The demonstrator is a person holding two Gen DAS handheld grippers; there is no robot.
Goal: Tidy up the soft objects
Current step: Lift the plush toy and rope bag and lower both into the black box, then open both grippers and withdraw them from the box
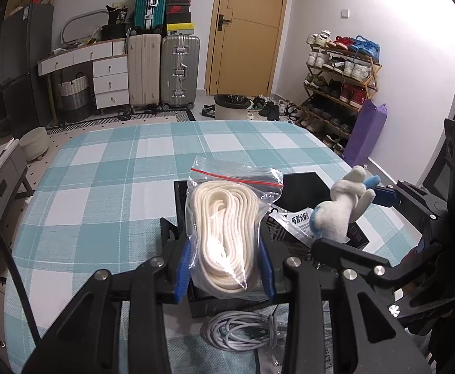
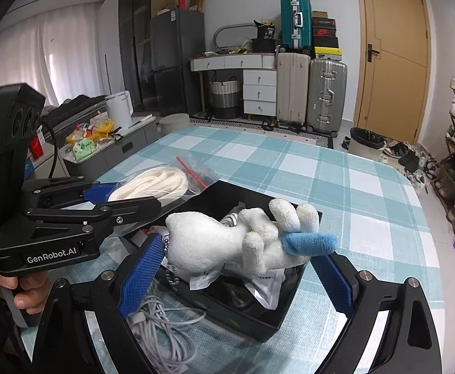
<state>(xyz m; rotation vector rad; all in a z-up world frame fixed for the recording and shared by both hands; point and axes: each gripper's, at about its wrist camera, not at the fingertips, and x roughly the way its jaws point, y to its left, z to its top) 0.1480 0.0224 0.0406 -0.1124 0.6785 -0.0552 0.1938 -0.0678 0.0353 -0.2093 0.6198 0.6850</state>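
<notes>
Now our left tongs (image 1: 224, 268) squeeze a bag of white rope (image 1: 227, 233) over the black box (image 2: 292, 293). Our right tongs (image 2: 236, 268) stand wide around the soft toy bunny (image 2: 227, 243), maybe just holding it. Both hang over the box on the checked surface (image 1: 102, 180). The bunny could slip out and land on the gray cord (image 2: 162, 333) if the hold is loose.

White plush toy (image 2: 243, 240) and bagged cream rope (image 1: 227, 233) above black box (image 2: 277, 321).
</notes>
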